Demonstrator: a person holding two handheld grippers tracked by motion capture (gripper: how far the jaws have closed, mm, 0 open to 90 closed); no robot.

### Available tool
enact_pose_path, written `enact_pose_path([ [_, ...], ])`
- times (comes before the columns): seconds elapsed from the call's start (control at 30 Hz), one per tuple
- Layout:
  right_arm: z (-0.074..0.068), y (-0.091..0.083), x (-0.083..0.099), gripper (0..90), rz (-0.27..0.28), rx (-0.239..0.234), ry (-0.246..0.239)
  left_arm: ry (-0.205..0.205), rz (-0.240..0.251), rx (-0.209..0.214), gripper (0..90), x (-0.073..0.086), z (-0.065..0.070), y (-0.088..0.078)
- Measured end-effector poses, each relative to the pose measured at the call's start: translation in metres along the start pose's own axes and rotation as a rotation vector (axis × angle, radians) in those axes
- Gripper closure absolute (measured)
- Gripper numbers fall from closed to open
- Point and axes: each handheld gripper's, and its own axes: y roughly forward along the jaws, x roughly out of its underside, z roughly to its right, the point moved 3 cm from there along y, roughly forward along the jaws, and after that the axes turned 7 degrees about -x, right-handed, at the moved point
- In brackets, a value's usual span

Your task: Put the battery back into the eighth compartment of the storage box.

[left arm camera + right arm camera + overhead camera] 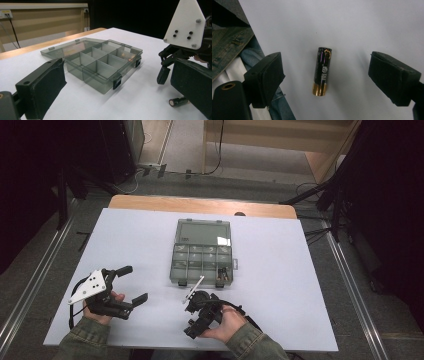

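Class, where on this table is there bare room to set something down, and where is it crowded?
Free: the sheet left and right of the open box, and the near right corner. Crowded: the near edge, with the battery between the right gripper jaws, and the left gripper.

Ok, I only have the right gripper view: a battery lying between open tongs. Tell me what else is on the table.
Observer: A grey compartment box lies at the table's middle, just beyond the right hand.
Operator: Say whether it's open.
Observer: Open; its lid lies flat on the far side.
Operator: Report the other hand.
Observer: The left tongs are at the near left of the table, open and empty.
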Motion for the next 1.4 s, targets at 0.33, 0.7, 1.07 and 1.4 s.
enact_pose_path([
  [0.33, -0.0024, 0.0047, 0.0031, 26.4, -0.073, 0.014, 0.006, 0.0, 0.0, 0.0, 0.0, 0.0, 0.0, 0.0],
  [0.7, -0.0029, 0.0046, 0.0034, 53.9, -0.074, 0.029, 0.008, 0.001, 0.001, -0.001, 0.0, -0.0001, 0.0, -0.0001],
  [1.07, -0.0035, 0.0054, 0.0035, 68.4, -0.084, 0.051, 0.02, 0.0, 0.002, 0.0, 0.0, -0.0001, 0.0, -0.0001],
  [1.4, -0.0071, 0.007, 0.003, 78.1, -0.096, 0.069, 0.012, 0.001, 0.001, 0.0, 0.0, 0.0, 0.0001, 0.0],
])
